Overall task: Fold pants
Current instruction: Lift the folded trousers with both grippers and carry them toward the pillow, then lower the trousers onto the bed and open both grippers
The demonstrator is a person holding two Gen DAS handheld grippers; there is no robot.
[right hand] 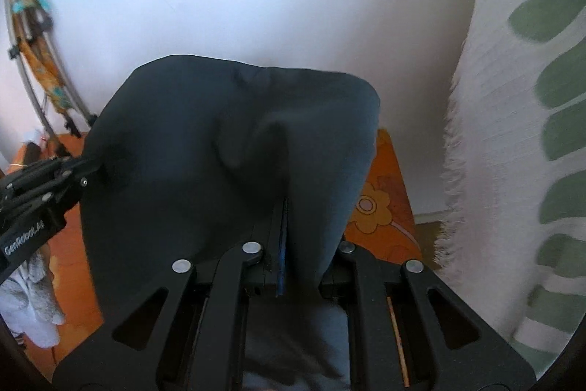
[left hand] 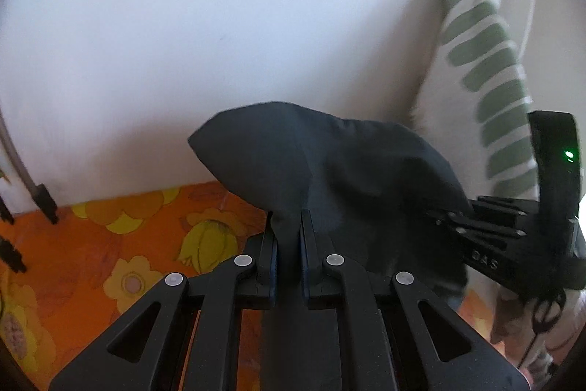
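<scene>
I see orange floral sheet (left hand: pixel 110 244) at left, below white wall (left hand: pixel 183 24). My left hand-held gripper (left hand: pixel 289 244) clamped on dark pants (left hand: pixel 293 152), fabric lifted mid-scene above sheet. My right hand-held gripper (right hand: pixel 284 229) pinching pants (right hand: pixel 219 134) further right. Green-patterned white curtain (right hand: pixel 531 134) hangs far right.

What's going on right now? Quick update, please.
Left gripper and right gripper both clamped on the dark pants. Pants lifted above the orange floral cover. Nothing blocking.
</scene>
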